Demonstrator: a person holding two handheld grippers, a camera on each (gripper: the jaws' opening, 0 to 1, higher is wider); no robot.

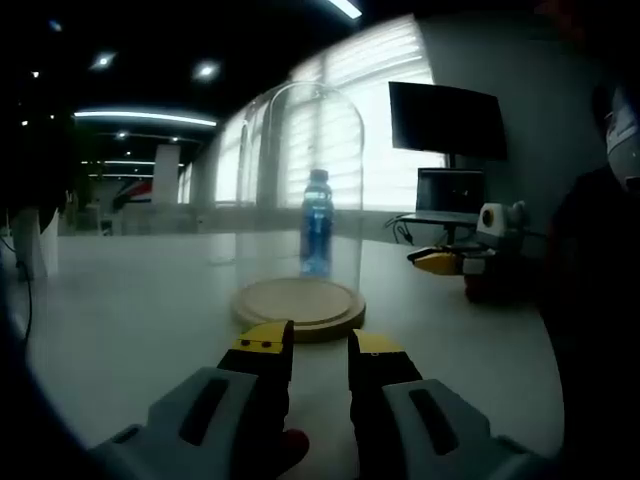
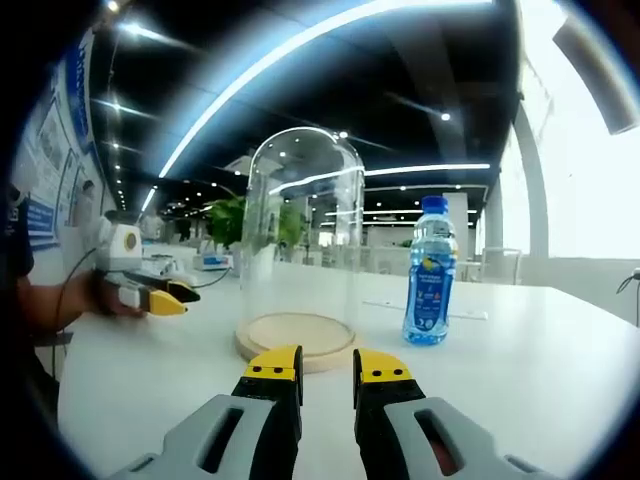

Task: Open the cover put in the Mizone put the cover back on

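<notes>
A clear glass dome cover [image 1: 300, 190] stands on a round wooden base [image 1: 298, 305] in the middle of a white table. The blue Mizone bottle [image 1: 317, 225] stands upright beyond it, seen through the glass. In the right gripper view the bottle [image 2: 430, 275] stands on the table to the right of the dome [image 2: 300, 230] and its base [image 2: 295, 340], outside the cover. My left gripper [image 1: 320, 345] hovers short of the base, jaws a narrow gap apart and holding nothing. My right gripper [image 2: 328, 365] is likewise slightly open and empty, just short of the base.
The white table [image 1: 130, 310] stretches wide around the base. The right gripper [image 1: 440, 262] shows at the table's right side. A hand holds the left gripper [image 2: 150, 290] at the left. A dark monitor [image 1: 445, 120] and bright blinds stand behind.
</notes>
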